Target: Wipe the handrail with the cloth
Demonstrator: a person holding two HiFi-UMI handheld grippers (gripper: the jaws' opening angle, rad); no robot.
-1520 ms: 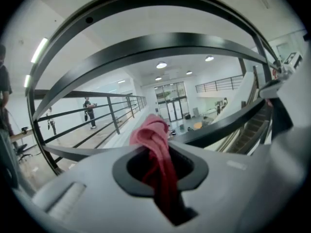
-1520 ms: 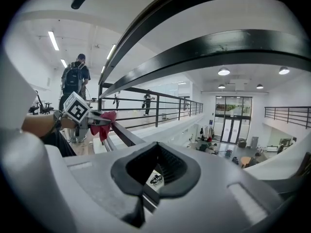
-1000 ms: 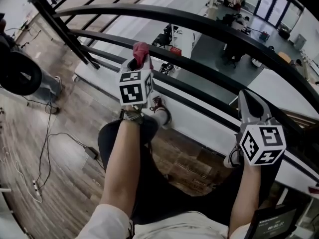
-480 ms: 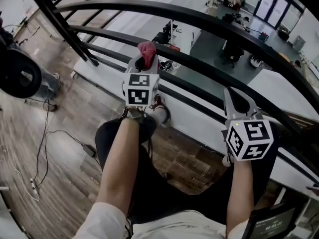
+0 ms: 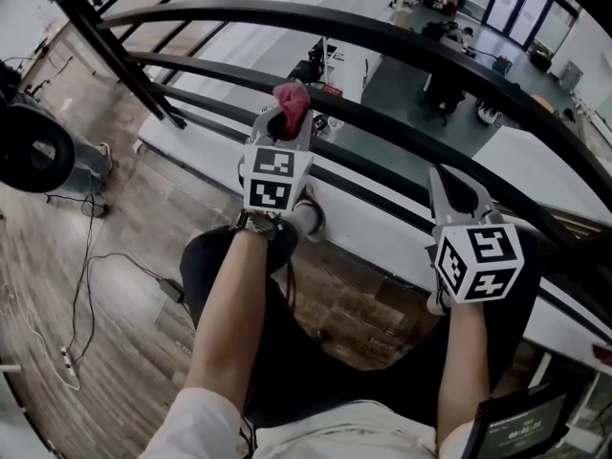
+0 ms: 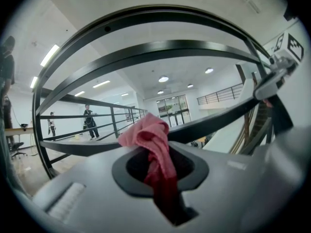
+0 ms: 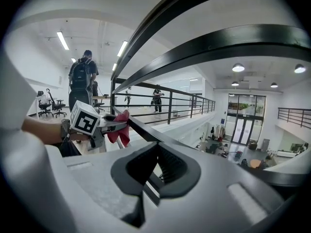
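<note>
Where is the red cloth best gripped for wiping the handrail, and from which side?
Probably as now: the left claw pinches the cloth low down from the person's side, leaving the bunched end free beyond the tips, facing the handrail.

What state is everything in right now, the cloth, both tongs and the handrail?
red cloth, bunched up, clamped in the left tongs.
left tongs, shut on the red cloth, held at a middle bar of the handrail.
right tongs, shut, nothing between them.
handrail, black bars; cloth at a middle bar, contact unclear.
</note>
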